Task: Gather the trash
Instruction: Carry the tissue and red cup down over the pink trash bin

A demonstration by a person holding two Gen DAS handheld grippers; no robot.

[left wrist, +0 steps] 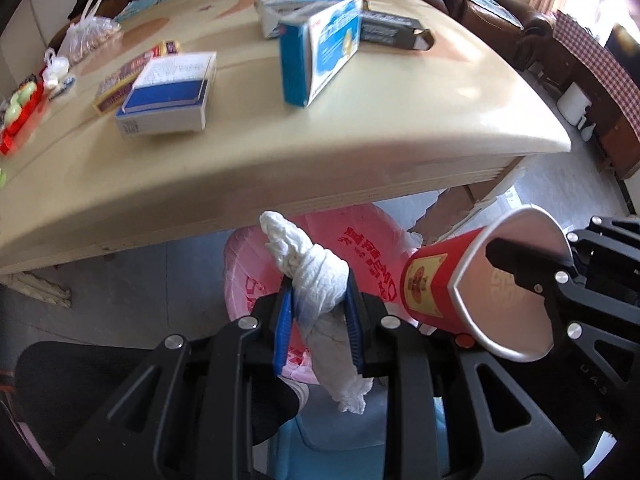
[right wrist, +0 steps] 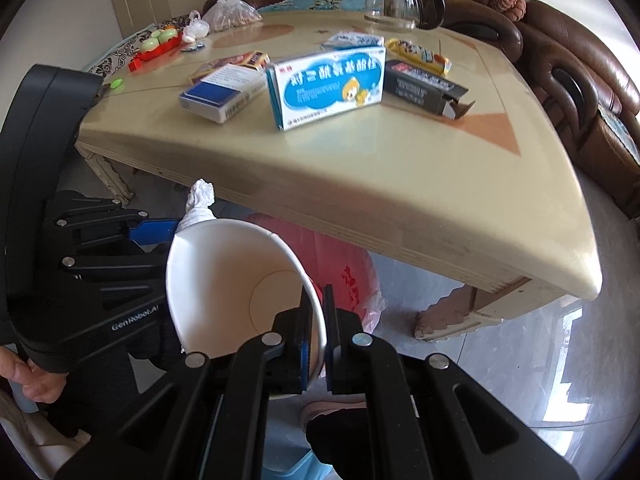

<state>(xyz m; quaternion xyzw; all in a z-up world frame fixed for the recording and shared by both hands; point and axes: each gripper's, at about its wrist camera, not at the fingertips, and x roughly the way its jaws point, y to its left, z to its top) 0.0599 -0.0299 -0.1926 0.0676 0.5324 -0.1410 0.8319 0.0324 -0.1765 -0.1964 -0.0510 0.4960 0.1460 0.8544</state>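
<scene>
My left gripper (left wrist: 320,312) is shut on a twisted white tissue (left wrist: 316,280), which sticks out above and below its blue pads. Below it sits a bin lined with a pink plastic bag (left wrist: 360,248), partly under the table's edge. My right gripper (right wrist: 316,328) is shut on the rim of a red paper cup (left wrist: 436,280), tilted with its white inside (right wrist: 240,280) towards me. The cup hangs just right of the tissue, over the pink bag (right wrist: 352,276). The tissue's tip (right wrist: 202,196) shows behind the cup in the right wrist view.
A beige table (left wrist: 360,136) carries several boxes: a standing blue-and-white one (right wrist: 326,84), a flat blue-and-white one (right wrist: 220,96) and a black one (right wrist: 424,88). A glass jug (right wrist: 400,2), plastic bags (right wrist: 232,10) and a brown sofa (right wrist: 572,64) lie beyond. A hand (right wrist: 32,376) holds the left gripper.
</scene>
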